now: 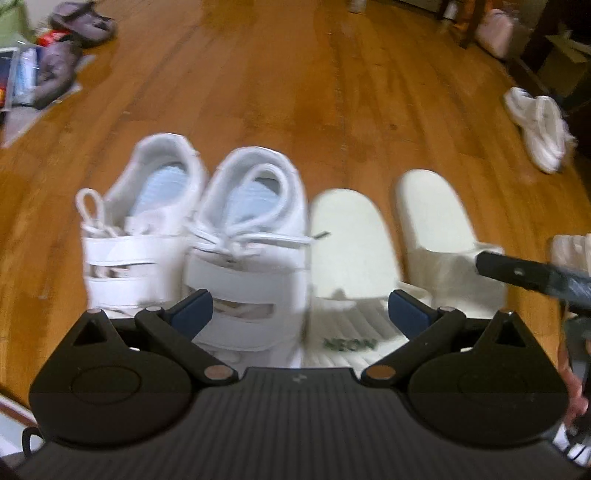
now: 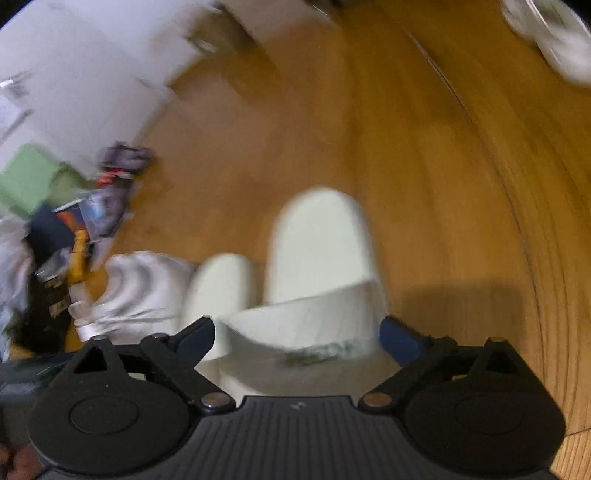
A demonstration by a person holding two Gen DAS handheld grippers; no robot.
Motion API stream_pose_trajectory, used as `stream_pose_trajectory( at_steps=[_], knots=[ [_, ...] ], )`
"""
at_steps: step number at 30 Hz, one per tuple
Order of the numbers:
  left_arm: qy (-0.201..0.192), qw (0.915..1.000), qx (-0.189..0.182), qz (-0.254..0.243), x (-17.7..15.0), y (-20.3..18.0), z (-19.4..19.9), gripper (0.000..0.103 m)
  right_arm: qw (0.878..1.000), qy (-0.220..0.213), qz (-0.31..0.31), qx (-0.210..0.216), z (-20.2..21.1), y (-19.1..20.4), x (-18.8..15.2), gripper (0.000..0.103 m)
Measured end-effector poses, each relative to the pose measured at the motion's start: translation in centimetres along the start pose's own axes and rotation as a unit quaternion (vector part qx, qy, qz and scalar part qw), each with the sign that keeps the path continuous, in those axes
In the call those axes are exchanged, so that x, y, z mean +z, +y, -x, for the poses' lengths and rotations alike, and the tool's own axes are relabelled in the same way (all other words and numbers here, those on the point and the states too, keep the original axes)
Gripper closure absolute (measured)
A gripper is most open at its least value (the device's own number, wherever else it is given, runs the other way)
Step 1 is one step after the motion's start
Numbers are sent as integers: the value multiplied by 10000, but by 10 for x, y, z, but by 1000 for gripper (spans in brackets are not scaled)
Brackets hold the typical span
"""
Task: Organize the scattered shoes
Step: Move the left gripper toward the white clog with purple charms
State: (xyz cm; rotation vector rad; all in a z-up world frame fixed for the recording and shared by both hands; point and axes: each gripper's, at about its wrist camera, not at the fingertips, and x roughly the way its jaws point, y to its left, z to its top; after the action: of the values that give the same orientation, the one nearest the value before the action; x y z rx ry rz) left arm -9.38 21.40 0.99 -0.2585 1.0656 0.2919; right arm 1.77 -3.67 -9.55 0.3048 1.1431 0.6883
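Note:
In the left wrist view two white strap sneakers [image 1: 140, 221] [image 1: 251, 236] stand side by side on the wood floor, with two cream slides [image 1: 351, 258] [image 1: 439, 225] lined up to their right. My left gripper [image 1: 301, 314] is open and empty just above the right sneaker and left slide. A finger of my right gripper [image 1: 517, 273] reaches in beside the right slide. In the right wrist view my right gripper [image 2: 297, 334] is open with the right slide's strap [image 2: 306, 317] between its fingers, the other slide [image 2: 221, 284] to its left. Another white sneaker [image 1: 539, 125] lies far right.
Grey shoes [image 1: 81, 26] and a pile of bags and papers [image 1: 26, 77] lie at the far left. A pink bag [image 1: 491, 29] and furniture legs stand at the back right. A white wall [image 2: 92, 66] and clutter [image 2: 55, 236] show left in the right wrist view.

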Motion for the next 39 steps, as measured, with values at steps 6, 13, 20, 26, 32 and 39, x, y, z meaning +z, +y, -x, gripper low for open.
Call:
stream_pose_trajectory(
  at_steps=[6, 13, 20, 26, 32, 39],
  knots=[
    [162, 9996, -188, -125, 4, -9, -1, 0, 9989, 140, 348, -271, 7, 14, -15, 7],
    [249, 9955, -615, -684, 30, -63, 14, 0, 9966, -697, -344, -281, 70, 11, 0, 7],
    [302, 9828, -1221, -1352, 107, -176, -4, 0, 9829, 611, -790, -1545, 124, -31, 47, 7],
    [107, 9714, -1588, -1762, 184, -293, -53, 0, 9680, 413, -94, -2474, 161, -83, 125, 6],
    [-41, 9679, -1680, -1871, 231, -382, -140, 3, 9686, -257, -107, -2470, 181, -145, 154, 6],
    [-764, 9546, -1682, -2339, 256, -432, -189, 2, 9642, -443, -250, -2602, 182, -204, 183, 5]
  ],
)
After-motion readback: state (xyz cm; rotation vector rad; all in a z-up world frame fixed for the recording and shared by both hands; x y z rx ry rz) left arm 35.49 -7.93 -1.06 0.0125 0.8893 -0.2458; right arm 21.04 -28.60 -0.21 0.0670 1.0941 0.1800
